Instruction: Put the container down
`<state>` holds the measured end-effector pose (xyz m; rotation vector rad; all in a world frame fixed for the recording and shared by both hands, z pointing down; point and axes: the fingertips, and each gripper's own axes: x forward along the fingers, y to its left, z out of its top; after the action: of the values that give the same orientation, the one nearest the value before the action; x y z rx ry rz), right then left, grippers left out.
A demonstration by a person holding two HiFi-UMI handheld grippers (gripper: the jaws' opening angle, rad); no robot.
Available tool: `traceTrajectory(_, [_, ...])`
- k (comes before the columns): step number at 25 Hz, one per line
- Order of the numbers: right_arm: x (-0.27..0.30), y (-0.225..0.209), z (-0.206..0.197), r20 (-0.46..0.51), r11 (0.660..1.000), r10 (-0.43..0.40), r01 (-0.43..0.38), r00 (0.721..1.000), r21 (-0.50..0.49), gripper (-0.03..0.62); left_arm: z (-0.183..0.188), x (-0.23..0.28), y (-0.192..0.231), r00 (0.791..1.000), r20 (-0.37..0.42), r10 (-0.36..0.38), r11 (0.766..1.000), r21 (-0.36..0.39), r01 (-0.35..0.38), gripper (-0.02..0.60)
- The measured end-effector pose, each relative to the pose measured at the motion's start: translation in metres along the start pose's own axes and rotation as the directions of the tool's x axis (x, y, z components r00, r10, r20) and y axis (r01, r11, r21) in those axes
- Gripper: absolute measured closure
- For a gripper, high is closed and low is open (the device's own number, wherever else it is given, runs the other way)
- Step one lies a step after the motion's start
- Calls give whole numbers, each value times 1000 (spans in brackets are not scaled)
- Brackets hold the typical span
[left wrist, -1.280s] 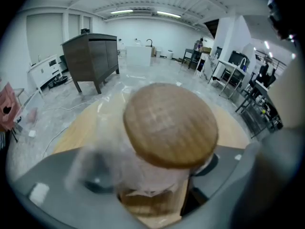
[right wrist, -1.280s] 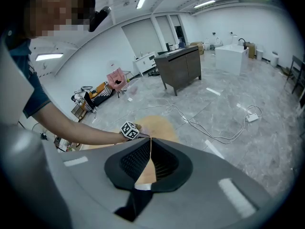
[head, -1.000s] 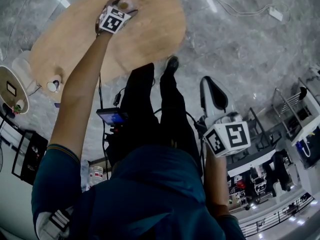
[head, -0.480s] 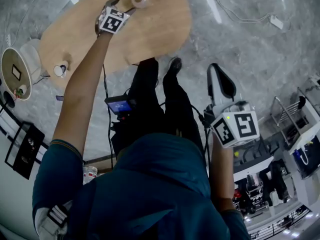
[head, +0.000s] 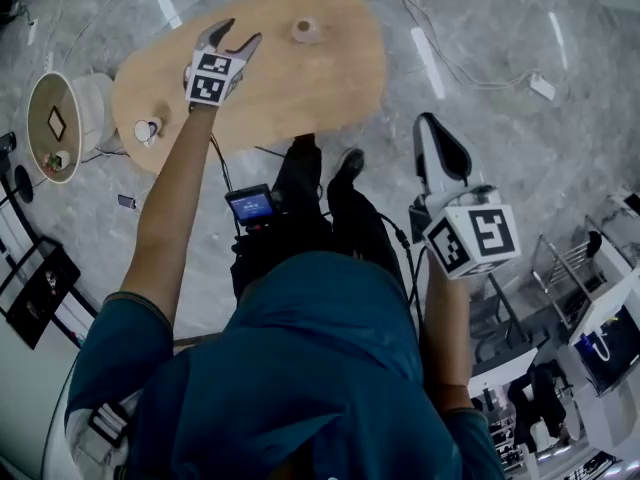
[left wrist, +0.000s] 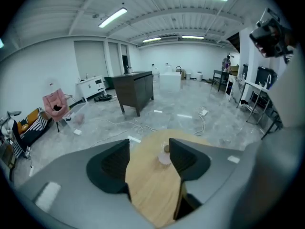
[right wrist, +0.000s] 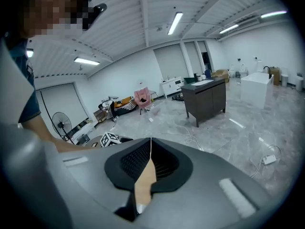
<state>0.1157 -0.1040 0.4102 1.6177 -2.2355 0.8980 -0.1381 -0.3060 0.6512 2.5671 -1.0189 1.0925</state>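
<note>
The small pale container (head: 306, 30) stands on the counter (head: 300, 98), ahead of the left tool (head: 238, 34), clear of its tips; its jaws have just been closing, partly apart, nothing between them. The right tool (right wrist: 150, 149) is closed, empty. The container looks light, rigid: grip its sides

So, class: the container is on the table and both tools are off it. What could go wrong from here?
The left tool, jaws just closing with nothing between them, hangs near the container; a careless swing could tip it off the table. Stepping away, the person might trip on the power strip and its floor cable.
</note>
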Motion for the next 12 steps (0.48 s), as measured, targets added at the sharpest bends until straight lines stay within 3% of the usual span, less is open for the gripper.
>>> traceTrajectory(6, [-21,21,47,85,996,53,-46,995,-80,583,57,-95,4,993,108,54,999,-8,-53,337])
traceTrajectory(12, [-46,40,81,145,983,113,-89,983,-160,583,123,-186,-5,969,226,103,995,-10,-104,360])
